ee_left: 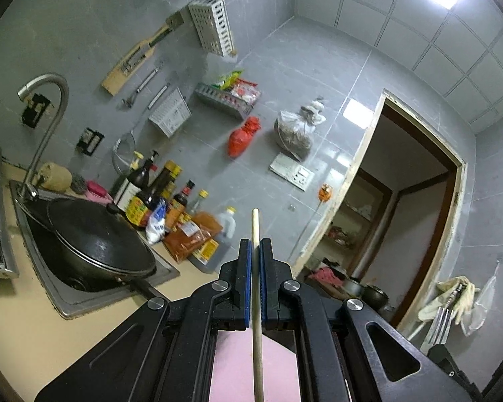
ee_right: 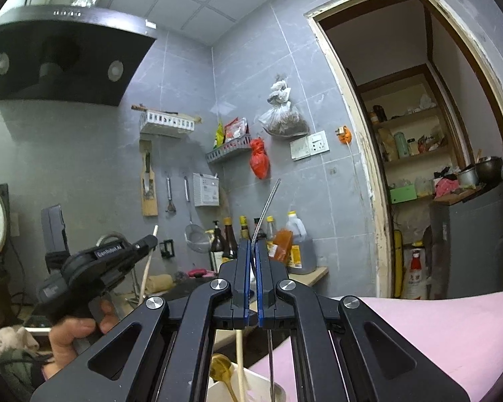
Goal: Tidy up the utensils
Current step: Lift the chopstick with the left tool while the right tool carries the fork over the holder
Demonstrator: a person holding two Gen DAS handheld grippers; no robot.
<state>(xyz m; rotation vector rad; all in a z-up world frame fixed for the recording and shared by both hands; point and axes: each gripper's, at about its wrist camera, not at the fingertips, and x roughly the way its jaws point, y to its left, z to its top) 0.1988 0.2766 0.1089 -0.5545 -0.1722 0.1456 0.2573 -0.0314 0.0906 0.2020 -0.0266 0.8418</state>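
My left gripper is shut on a pale wooden chopstick, which runs straight up between its blue pads and sticks out past the tips. In the right wrist view the left gripper is at the left, held in a hand, with the chopstick through it. My right gripper is shut on a thin metal utensil handle that curves up past the tips. Below it, a gold spoon and another wooden chopstick stand in a white container.
A black wok sits in the sink under a faucet. Sauce bottles crowd the counter's back. White wall baskets and hanging tools are on the grey tiles. A pink cloth lies at right, beside a doorway.
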